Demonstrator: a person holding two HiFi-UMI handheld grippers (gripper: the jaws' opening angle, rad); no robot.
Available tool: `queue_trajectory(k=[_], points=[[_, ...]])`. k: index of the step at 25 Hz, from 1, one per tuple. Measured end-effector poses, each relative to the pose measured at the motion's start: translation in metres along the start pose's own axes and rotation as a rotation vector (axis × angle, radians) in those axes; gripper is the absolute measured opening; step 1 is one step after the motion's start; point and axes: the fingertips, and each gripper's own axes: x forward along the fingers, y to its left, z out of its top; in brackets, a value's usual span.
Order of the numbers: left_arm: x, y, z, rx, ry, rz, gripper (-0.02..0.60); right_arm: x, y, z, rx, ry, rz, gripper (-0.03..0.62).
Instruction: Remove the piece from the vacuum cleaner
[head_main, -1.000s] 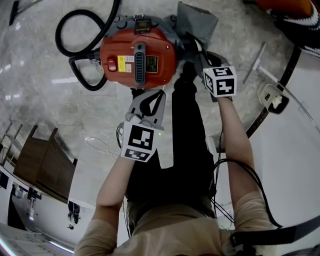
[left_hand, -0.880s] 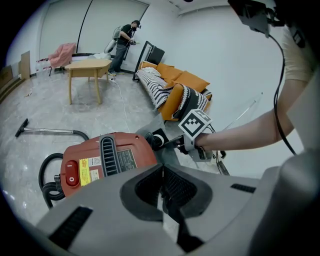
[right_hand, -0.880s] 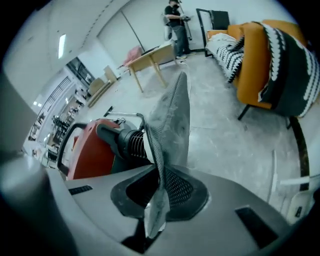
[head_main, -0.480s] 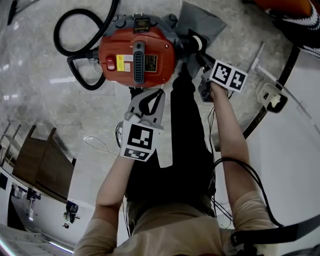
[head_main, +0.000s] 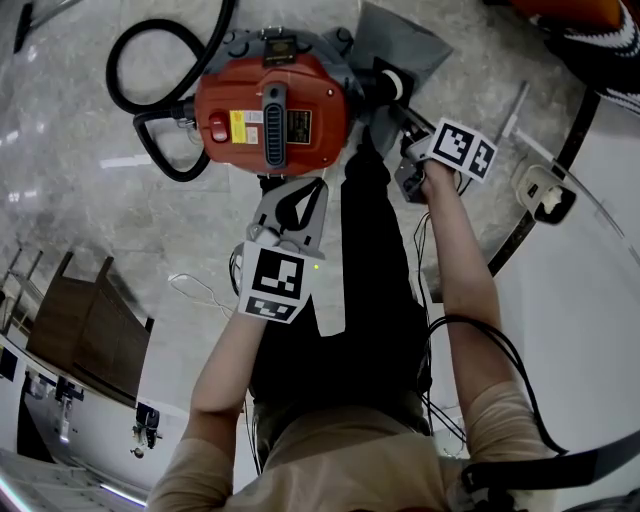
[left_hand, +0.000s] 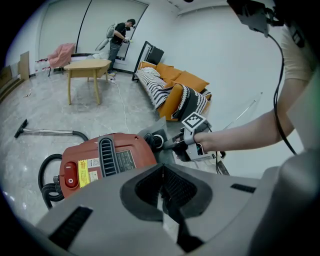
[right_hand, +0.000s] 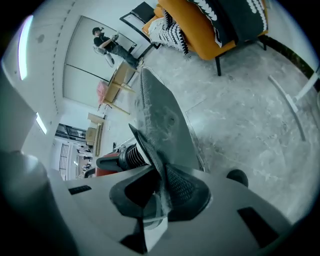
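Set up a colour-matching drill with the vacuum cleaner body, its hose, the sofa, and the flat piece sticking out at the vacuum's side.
Things:
1. vacuum cleaner body
2. hose
3. sofa
4. flat piece

Colours:
a. orange
b. grey
c. red
d. black

Pairs: 1-c, 2-d, 3-a, 4-b
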Motion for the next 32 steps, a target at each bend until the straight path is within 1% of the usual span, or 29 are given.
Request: queue_trajectory(k=[5, 7, 10, 12, 13, 14, 15, 18, 19, 20, 22, 26, 30, 32], points=[[0.001, -0.001, -0.002, 0.001, 0.005, -0.001, 0.005, 0.002, 0.000, -0.001, 0.138, 0.011, 0.096, 0.052], [0.001, -0.003, -0.001, 0.003, 0.005, -0.003, 0.005, 0.001, 0.000, -0.001, 0.176, 0.020, 0.127, 0.052], [0.001, -0.005, 0.001, 0.009, 0.003, -0.005, 0.005, 0.001, 0.000, -0.001, 0.194, 0.033, 0.152, 0.052], [0.003, -0.006, 0.002, 0.010, 0.003, -0.007, 0.005, 0.002, 0.000, -0.002, 0.186, 0.044, 0.164, 0.055], [0.003, -0.007, 0.002, 0.011, 0.003, -0.009, 0.005, 0.002, 0.000, -0.002, 0.156, 0.053, 0.162, 0.055], [0.004, -0.007, 0.002, 0.012, 0.003, -0.010, 0.005, 0.002, 0.000, -0.001, 0.098, 0.066, 0.148, 0.055], [0.005, -0.008, 0.002, 0.014, 0.004, -0.012, 0.005, 0.002, 0.000, -0.001, 0.010, 0.083, 0.117, 0.055], [0.007, -0.009, -0.001, 0.041, 0.016, -0.010, 0.005, 0.002, -0.001, 0.001, -0.346, 0.141, -0.021, 0.049], [0.008, -0.011, -0.002, 0.056, 0.022, -0.008, 0.005, 0.003, -0.002, 0.001, -0.443, 0.153, -0.058, 0.046], [0.008, -0.012, -0.002, 0.071, 0.027, -0.006, 0.005, 0.003, -0.004, 0.002, -0.512, 0.159, -0.084, 0.044], [0.010, -0.015, -0.001, 0.086, 0.030, -0.008, 0.005, 0.003, -0.008, 0.003, -0.586, 0.159, -0.116, 0.044], [0.012, -0.017, 0.000, 0.077, 0.031, -0.015, 0.005, 0.002, -0.013, 0.010, -0.704, 0.145, -0.180, 0.044], [0.014, -0.020, 0.003, 0.065, 0.016, -0.020, 0.005, 0.000, -0.010, 0.006, -0.789, 0.166, -0.172, 0.032], [0.017, -0.022, 0.003, 0.067, 0.017, -0.024, 0.005, -0.001, -0.009, 0.005, -0.802, 0.169, -0.168, 0.029]])
